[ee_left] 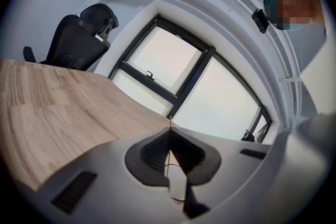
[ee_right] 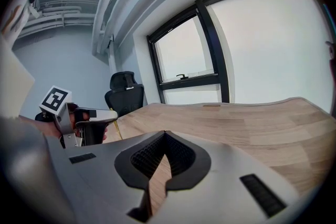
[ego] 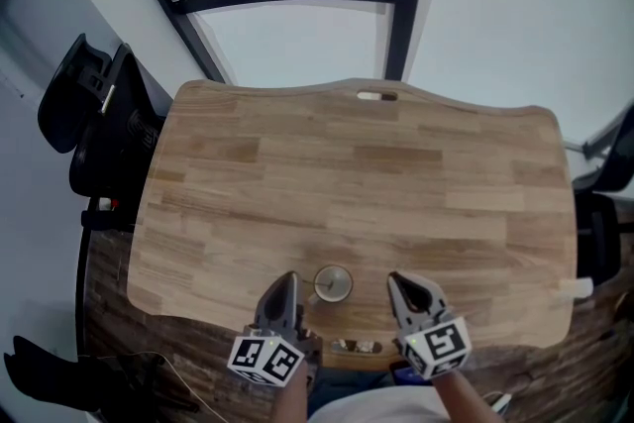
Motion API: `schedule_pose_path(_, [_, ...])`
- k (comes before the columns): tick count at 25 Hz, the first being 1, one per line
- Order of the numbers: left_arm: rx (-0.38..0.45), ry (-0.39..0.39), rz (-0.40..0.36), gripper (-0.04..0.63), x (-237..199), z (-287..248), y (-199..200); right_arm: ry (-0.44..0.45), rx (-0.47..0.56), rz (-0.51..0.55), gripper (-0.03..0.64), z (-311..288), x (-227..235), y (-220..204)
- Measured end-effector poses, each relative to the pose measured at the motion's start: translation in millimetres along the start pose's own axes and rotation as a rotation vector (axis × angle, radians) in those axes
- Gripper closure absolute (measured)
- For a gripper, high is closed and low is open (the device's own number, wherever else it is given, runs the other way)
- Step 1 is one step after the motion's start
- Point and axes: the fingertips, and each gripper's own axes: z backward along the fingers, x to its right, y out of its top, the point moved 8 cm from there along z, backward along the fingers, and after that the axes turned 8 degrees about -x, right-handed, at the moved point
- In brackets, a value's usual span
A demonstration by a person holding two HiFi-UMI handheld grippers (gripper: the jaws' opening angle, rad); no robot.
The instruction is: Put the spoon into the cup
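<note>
Spoon (ee_right: pixel 116 124) is being pinched by its thin gold handle in the closed left gripper (ego: pixel 286 282), just left of the cup (ego: pixel 333 284). Cup is being flanked by both grippers at the table (ego: pixel 347 163) front edge. Nothing is being gripped by the right gripper (ego: pixel 396 280); its jaws are pressed together.

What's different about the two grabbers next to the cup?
The left gripper pinches the thin golden spoon between its jaws, while the right gripper has its jaws closed on nothing. The left gripper sits to the left of the cup, and the right gripper sits to the cup's right. Both are shut, and both are held at the near edge of the table.
</note>
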Motion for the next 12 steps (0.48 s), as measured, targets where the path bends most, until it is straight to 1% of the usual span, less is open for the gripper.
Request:
schedule_pose_path(9, [-0.007, 0.004, 0.001, 0.594, -3.7, -4.0, -4.7, 0.013, -0.008, -0.002, 0.62, -2.3, 2.9, -1.7])
schedule_pose_path(12, [-0.008, 0.005, 0.02, 0.594, -4.1, -5.6, -6.1, 0.019, -0.009, 0.005, 0.62, -3.5, 4.8, -5.8])
